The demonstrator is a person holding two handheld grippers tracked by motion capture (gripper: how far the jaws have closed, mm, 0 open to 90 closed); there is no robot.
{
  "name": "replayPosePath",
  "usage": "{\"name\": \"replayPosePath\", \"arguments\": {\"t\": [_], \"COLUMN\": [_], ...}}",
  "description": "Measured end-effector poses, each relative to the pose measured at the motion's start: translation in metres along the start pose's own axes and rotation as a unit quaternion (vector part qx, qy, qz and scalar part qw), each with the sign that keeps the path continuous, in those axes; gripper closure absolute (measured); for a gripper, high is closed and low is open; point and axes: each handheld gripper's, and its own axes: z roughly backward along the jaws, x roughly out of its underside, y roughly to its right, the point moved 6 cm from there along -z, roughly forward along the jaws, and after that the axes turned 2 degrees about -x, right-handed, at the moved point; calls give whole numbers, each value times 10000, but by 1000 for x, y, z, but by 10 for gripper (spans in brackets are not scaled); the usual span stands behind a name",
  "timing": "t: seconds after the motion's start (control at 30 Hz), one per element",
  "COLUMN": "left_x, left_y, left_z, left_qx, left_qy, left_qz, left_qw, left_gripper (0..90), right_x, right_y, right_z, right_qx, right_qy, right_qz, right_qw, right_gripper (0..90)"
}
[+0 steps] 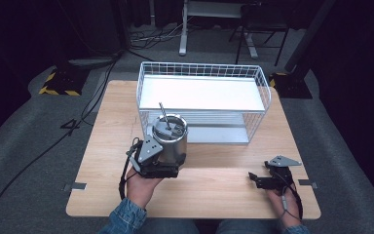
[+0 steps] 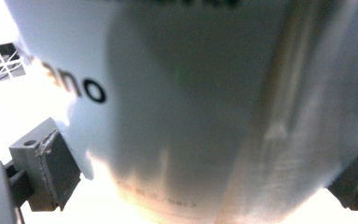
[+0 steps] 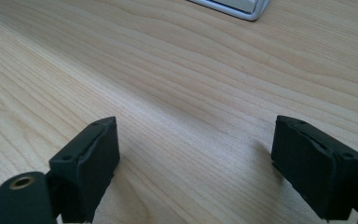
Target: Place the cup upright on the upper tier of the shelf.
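one wire basket (image 1: 253, 87) just behind steel canister (image 1: 171, 141); table (image 1: 214, 190) elsewhere bare.

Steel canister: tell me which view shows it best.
The high view: the steel canister shows whole, with its open top, a rod inside, the left gripper at its side and the wire basket behind. The left gripper view gives a blurred close-up of its wall between the jaws. The right gripper view shows tabletop.

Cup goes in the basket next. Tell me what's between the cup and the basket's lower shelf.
Only the wire basket's own front wall. The steel cup, clamped by the left gripper, stands just outside it and must be lifted over.
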Motion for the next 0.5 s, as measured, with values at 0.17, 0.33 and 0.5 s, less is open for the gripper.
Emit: {"name": "replayPosePath", "arguments": {"t": [0.17,0.33,0.5], "left_x": [-12,-27,-40], "left_y": [-2,-8,-12], "left_z": [2,3,5], "left_qx": [-2,44,105], "left_qy": [4,64,128], "left_qz": [-36,28,128], "left_qw": [10000,10000,9998], "left_gripper": [37,36,37], "right_x": [0,0,0], "right_y": [0,0,0], "right_z": [0,0,0], "right_qx": [0,0,0], "right_qy": [0,0,0], "right_qz": [1,0,-1], "right_qw": [10000,10000,10000], "right_gripper": [156,157,156]}}
